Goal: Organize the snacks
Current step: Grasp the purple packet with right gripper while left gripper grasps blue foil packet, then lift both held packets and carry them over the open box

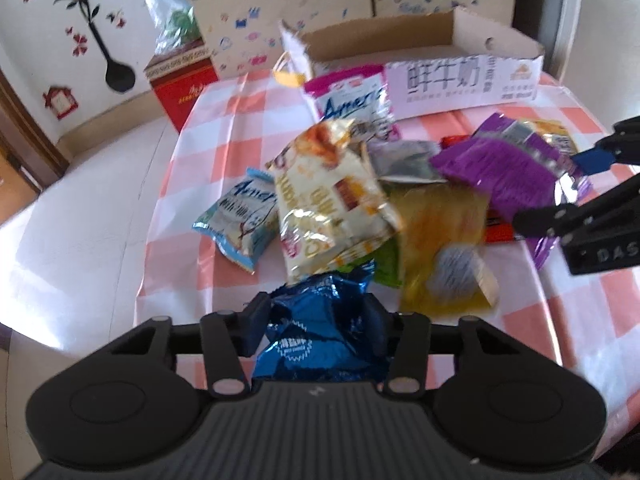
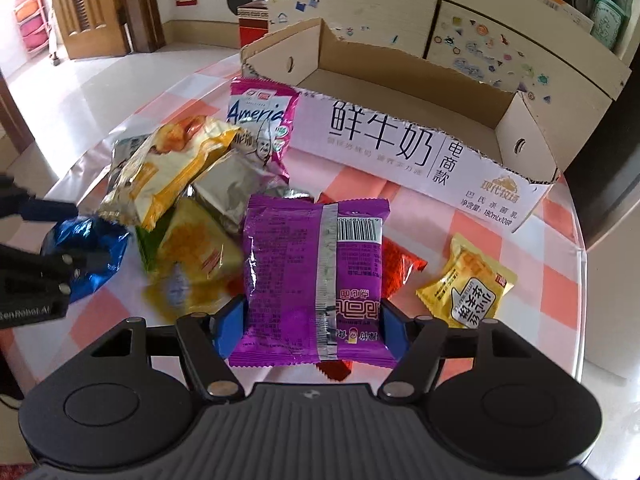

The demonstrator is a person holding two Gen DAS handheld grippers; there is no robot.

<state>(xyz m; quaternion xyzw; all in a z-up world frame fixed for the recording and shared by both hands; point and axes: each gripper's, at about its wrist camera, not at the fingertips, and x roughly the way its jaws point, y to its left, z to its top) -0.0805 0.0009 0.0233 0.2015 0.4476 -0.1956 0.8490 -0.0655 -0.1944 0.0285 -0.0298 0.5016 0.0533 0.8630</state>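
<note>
Looking along the left gripper (image 1: pixel 318 314), its two dark fingers press from both sides on a crumpled blue foil packet (image 1: pixel 320 336), which bulges between them low in the view. Beyond it a pile of snacks lies on the worktop (image 1: pixel 224 120), which wears a pink-and-white checked cloth: a cream and gold bag (image 1: pixel 332 200) tilted on top, a pale blue packet (image 1: pixel 244 224) to its left, a blurred yellow packet (image 1: pixel 440 240) to its right, and a magenta packet (image 1: pixel 352 100) leaning near the cardboard box (image 1: pixel 460 76) at the far edge. At the right edge the right gripper (image 1: pixel 560 188) grips a purple packet (image 1: pixel 500 172). A red carton (image 1: pixel 180 84) stands on the floor past the worktop.

From the right wrist, the right gripper's blue pads (image 2: pixel 230 326) clamp the same purple packet, back side up with its barcode showing, just above a red packet (image 2: pixel 400 264). A small yellow packet (image 2: pixel 468 284) lies apart to the right. The open cardboard box sits behind, empty as far as its visible floor shows. At the left edge the other gripper closes on the blue packet.
</note>
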